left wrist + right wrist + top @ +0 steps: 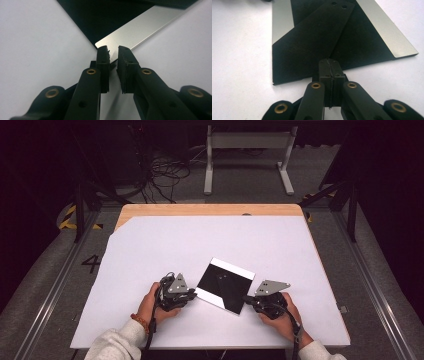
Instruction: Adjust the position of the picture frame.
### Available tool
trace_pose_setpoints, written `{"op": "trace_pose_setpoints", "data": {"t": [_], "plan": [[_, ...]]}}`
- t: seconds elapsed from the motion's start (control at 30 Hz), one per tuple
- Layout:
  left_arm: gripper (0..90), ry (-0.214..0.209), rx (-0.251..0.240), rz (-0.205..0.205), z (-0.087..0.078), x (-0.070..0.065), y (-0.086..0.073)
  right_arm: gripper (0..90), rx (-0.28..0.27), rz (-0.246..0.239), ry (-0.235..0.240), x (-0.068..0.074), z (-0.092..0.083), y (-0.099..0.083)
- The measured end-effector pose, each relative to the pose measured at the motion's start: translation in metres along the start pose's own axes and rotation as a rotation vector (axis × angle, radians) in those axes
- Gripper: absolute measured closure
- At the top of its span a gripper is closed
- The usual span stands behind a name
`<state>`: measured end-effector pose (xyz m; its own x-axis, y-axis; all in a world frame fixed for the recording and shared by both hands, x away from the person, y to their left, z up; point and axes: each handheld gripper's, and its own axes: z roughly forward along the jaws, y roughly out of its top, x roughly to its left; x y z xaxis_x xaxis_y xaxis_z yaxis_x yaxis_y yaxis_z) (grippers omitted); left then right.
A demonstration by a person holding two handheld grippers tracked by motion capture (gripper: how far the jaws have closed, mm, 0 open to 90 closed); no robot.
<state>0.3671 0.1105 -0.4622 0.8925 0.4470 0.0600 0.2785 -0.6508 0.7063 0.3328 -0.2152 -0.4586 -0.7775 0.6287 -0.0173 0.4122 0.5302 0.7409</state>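
On the white sheet [150, 265] covering the wooden table [210, 209], lying flat and turned like a diamond, a square panel [225, 285] with a black middle and silver strips along two opposite edges. Just left of the panel, resting on the sheet, the left gripper [194, 293] held by the left hand [152, 302], its tips meeting the panel's left corner. Seen along the left gripper [113, 51] in its own view: jaws standing slightly apart, with a narrow gap, the silver corner of the panel [140, 27] sitting right at the tips, not clearly being pinched. Just right of the panel, the right gripper [246, 298] in the right hand [280, 315], pointing at the panel's right edge. Seen along the right gripper [329, 62]: jaws pressed fully together, touching the near edge of the panel [312, 45], nothing visibly between the pads. Reflecting in the glossy black surface, the dark shape of that gripper.
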Motion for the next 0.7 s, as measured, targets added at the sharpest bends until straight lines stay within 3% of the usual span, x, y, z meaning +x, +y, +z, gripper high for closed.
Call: {"op": "trace_pose_setpoints", "data": {"t": [0.27,0.37,0.7], "plan": [[80.3,0.007,-0.006,-0.032,0.002,0.008,0.0,90.0,0.006,-0.017,0.023,0.003,0.0,0.001],[80.2,0.011,-0.006,-0.041,0.002,0.01,0.001,90.0,0.019,-0.047,0.015,0.008,0.001,0.003],[79.9,0.013,-0.01,-0.049,0.005,0.014,0.002,90.0,0.02,-0.054,0.021,0.013,0.001,0.003]]}}
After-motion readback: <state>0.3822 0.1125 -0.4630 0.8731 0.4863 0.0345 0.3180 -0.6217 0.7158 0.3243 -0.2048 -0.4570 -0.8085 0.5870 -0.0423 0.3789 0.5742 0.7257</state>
